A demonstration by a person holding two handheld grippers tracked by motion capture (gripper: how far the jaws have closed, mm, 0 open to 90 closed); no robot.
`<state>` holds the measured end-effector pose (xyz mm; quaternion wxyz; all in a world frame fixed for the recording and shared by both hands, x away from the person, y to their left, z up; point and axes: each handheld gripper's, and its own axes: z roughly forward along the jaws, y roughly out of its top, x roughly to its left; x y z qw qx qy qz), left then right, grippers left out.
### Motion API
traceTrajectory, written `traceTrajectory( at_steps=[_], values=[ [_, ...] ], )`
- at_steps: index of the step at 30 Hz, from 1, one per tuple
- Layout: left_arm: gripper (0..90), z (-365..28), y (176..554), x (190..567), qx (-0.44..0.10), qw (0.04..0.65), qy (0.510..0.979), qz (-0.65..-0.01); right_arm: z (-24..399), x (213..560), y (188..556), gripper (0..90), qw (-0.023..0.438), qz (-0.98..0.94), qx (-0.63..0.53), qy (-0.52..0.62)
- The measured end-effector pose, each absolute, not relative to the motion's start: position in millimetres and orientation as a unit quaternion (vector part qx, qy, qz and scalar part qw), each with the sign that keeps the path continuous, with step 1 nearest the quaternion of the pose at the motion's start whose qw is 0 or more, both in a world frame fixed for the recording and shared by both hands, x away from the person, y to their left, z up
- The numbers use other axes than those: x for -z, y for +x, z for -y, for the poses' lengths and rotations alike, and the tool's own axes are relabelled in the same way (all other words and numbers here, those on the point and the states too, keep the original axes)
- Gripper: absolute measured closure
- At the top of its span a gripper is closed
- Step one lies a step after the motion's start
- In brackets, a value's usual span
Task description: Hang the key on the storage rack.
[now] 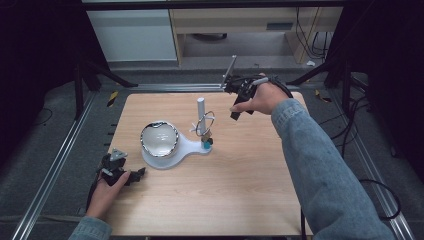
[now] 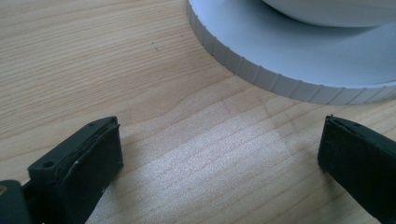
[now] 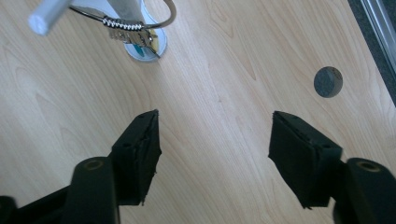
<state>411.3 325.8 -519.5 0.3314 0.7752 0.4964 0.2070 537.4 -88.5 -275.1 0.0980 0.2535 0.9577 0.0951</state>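
A metal key ring [image 1: 205, 123] hung on the white upright post [image 1: 200, 111] of a white stand [image 1: 172, 149], near the middle of the wooden worktop [image 1: 240, 180]. In the right gripper view the ring [image 3: 154, 21] carried a short beaded chain and a small cluster of keys or tags [image 3: 133, 37] that dangled over the narrow end of the stand's base; what exactly they were was too small to tell. A shiny round bowl [image 1: 159, 138] sat on the wide round end of the same stand, to the left of the post.

The right tool [image 1: 239, 102] was held above the far right part of the worktop, near the post but apart from the ring. Its two black jaws stood wide apart with bare wood between them. A small round hole [image 3: 328, 81] in the worktop showed beyond them.

The left tool [image 1: 131, 176] rested low near the worktop's left edge, just beside the stand's round base [image 2: 280, 70]. Its jaws were also apart, with nothing held between them.
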Motion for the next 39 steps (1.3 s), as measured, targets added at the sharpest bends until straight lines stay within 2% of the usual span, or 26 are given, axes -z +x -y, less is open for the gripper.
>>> traceTrajectory(
  at_steps=[5, 15, 21, 28, 39],
  values=[
    [0.0, -326, 411, 520, -0.207, 0.331, 0.775, -0.496, 100, 279, 536, 26.6, 0.108, -0.953, -0.103, 0.262],
    [0.0, -326, 412, 520, -0.207, 0.331, 0.775, -0.496, 130, 297, 526, 8.9, 0.145, -0.937, -0.137, 0.287],
    [0.0, -326, 412, 520, -0.207, 0.332, 0.775, -0.496, 151, 311, 517, 7.4, 0.154, -0.928, -0.157, 0.302],
    [0.0, -326, 412, 520, -0.207, 0.332, 0.775, -0.496, 177, 336, 506, 12.3, 0.153, -0.924, -0.137, 0.324],
    [0.0, -326, 412, 520, -0.207, 0.332, 0.775, -0.497, 214, 369, 486, 12.5, 0.155, -0.919, -0.123, 0.342]
  ],
)
